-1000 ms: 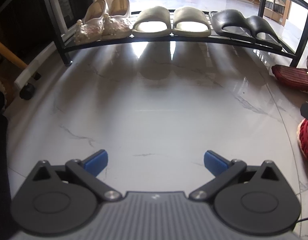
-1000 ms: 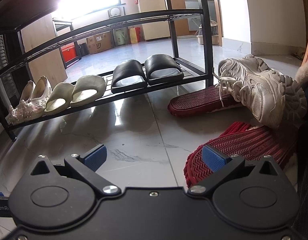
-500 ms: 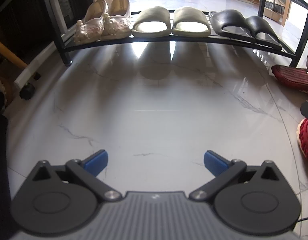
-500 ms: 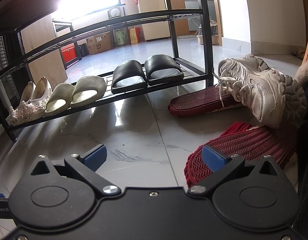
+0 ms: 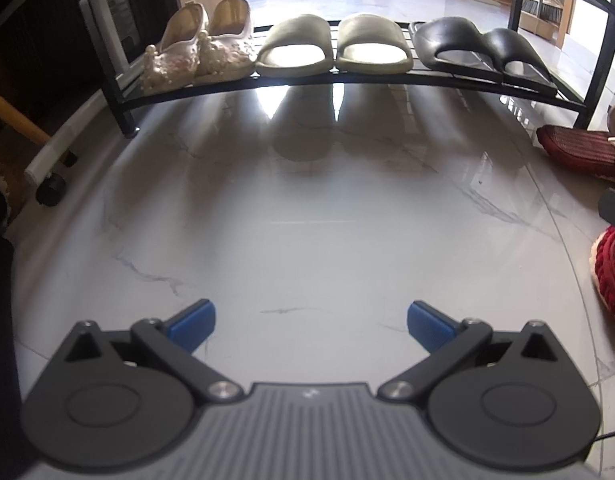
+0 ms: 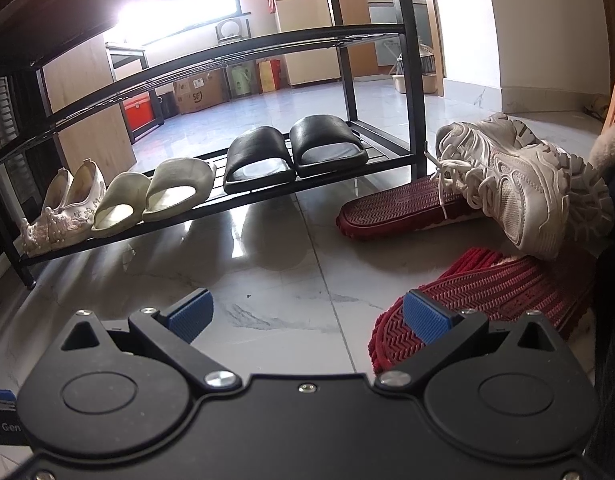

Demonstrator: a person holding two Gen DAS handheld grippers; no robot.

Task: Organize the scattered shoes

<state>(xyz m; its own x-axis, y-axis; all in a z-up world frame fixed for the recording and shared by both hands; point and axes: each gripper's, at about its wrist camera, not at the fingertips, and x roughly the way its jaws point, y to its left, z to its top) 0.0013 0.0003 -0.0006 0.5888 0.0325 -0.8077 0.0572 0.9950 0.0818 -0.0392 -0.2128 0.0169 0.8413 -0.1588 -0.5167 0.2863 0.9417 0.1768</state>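
A black shoe rack (image 6: 371, 32) holds pink beaded flats (image 5: 195, 56), cream slides (image 5: 331, 46) and black slides (image 5: 479, 50) on its bottom shelf. On the floor to the right lie two red slippers, soles up, (image 6: 399, 208) (image 6: 499, 292) and a white sneaker (image 6: 519, 184) tipped over them. My right gripper (image 6: 307, 316) is open and empty, its right pad just before the near red slipper. My left gripper (image 5: 310, 322) is open and empty above bare floor.
The floor is glossy marble tile (image 5: 307, 220). A wheeled white base (image 5: 47, 168) stands left of the rack. The rack's upper shelves (image 6: 227, 56) show nothing on them. Boxes (image 6: 195, 96) sit beyond the rack.
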